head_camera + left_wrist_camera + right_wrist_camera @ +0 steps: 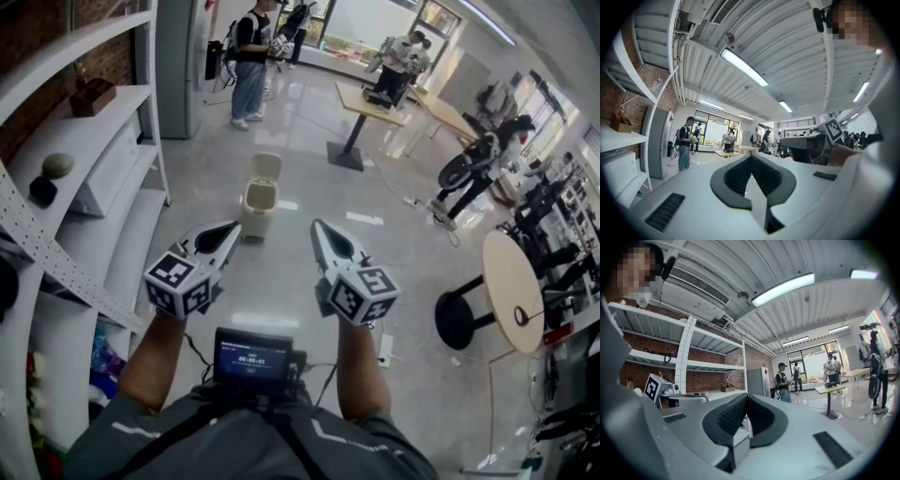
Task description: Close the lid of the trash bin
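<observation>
A small cream trash bin (pixel 258 208) stands on the glossy floor some way ahead of me in the head view, its lid (pixel 265 167) raised upright at the back. My left gripper (pixel 232 226) is held low and to the left of the bin, jaws shut with nothing between them. Level with it, my right gripper (pixel 318 226) sits to the bin's right, also shut and empty. Both point forward, well short of the bin. Neither gripper view shows the bin; the left gripper (pixel 751 156) and the right gripper (pixel 746 396) each show jaws closed together.
White shelving (pixel 103 187) runs along the left wall with a few items on it. A table on a black base (pixel 366 103) stands beyond the bin. A round table (pixel 514 291) and a black stool (pixel 459 319) are at right. People (pixel 248 56) stand at the back.
</observation>
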Tool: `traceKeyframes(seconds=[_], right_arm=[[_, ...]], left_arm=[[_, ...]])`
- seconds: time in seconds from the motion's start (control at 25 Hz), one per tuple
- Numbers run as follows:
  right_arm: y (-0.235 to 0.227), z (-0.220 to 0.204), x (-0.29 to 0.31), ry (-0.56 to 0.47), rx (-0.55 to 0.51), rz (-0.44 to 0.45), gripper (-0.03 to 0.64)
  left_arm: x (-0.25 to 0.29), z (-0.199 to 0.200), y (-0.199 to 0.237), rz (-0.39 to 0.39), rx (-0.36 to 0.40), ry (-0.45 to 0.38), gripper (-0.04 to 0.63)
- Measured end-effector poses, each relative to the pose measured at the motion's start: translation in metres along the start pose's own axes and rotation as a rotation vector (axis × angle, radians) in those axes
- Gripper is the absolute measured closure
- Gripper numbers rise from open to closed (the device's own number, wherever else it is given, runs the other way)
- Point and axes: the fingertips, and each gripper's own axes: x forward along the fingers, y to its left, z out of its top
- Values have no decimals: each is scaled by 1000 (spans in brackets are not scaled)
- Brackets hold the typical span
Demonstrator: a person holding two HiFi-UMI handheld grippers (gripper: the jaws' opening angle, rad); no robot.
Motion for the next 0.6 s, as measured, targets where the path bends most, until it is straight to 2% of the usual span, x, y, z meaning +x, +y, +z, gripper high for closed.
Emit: traceKeyframes(seconds=[0.36, 0.6], right_arm=[[21, -11, 17, 13, 1, -30, 606], [18, -13, 38, 7, 3, -16, 606]], left_arm=[[-9, -7, 20, -52, -22, -4, 603], [0, -13, 33, -51, -27, 1, 603]])
